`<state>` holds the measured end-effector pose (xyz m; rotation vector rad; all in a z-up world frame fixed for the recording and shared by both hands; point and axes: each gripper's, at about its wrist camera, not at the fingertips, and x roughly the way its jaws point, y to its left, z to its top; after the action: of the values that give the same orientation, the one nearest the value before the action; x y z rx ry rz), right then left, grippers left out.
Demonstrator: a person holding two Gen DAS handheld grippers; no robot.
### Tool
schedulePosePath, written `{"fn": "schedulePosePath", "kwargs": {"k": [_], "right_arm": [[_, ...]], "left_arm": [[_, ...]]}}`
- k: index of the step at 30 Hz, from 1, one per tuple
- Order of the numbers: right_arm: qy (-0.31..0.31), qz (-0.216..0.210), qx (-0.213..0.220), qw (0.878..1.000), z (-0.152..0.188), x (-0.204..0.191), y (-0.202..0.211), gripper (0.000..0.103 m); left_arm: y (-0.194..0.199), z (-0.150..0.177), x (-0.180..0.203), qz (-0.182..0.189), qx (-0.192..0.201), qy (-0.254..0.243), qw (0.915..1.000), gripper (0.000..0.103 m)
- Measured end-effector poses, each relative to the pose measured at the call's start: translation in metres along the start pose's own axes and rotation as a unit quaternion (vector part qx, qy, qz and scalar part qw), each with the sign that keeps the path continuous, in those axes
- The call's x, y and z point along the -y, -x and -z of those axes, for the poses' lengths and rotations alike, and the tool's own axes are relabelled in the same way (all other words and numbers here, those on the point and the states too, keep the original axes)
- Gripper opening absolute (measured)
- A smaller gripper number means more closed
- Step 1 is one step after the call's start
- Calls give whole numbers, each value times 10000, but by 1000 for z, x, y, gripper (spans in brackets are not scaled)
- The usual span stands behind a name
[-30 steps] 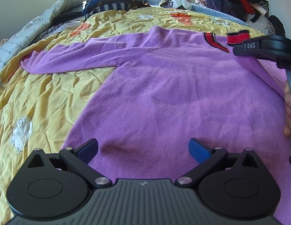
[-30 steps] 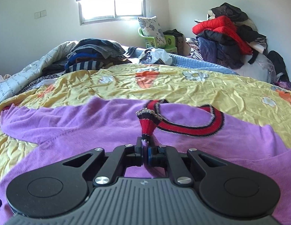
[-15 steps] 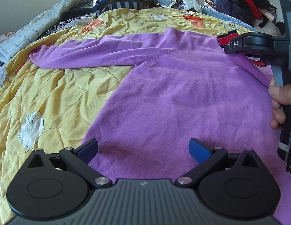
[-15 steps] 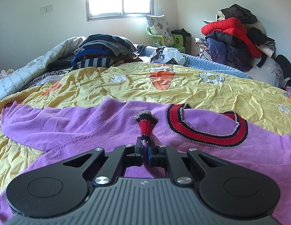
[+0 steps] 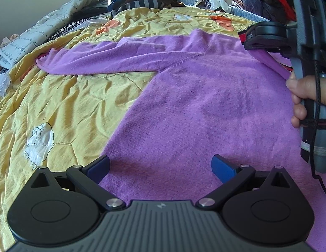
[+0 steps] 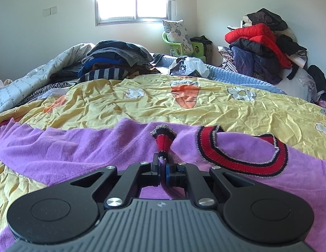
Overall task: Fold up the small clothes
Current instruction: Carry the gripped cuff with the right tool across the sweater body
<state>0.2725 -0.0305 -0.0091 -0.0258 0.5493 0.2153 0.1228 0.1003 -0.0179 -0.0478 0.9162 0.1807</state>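
**Cuff pinched, sweater flat on bed**

Sweater: a purple fleece sweater [image 5: 200,96] with a red-and-black ribbed knit collar [image 6: 242,157] is seen spread flat on a crumpled yellow quilt [image 5: 64,105] printed with white flowers and orange carrots, which covers the bed. One sleeve [image 5: 104,58] is stretched out to the left across the quilt. The other sleeve is lifted off the body of the sweater, its red-and-black ribbed cuff [image 6: 163,139] being clamped in the right gripper [image 6: 163,169]; the jaws are pressed together on the fabric just below the cuff, which fans out above them. In the left wrist view the right gripper is seen at upper right, held by a bare hand [image 5: 305,96] around its grey handle.

The left gripper [image 5: 160,167] is held low over the lower body of the sweater, blue-padded fingers [image 5: 222,167] spread wide, nothing between them.

Beyond the quilt, a stack of folded dark clothes [image 6: 118,61], a white plastic bag [image 6: 189,66] and a heap of red and dark jackets [image 6: 261,46] are noted.
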Motion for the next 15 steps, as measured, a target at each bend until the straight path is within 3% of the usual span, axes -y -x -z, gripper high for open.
{"fn": "schedulePosePath", "kwargs": {"k": [15], "right_arm": [[-20, -66, -162, 9998, 2, -14, -16, 11]], "left_arm": [[-3, 0, -2, 14, -22, 13, 10000, 103]]}}
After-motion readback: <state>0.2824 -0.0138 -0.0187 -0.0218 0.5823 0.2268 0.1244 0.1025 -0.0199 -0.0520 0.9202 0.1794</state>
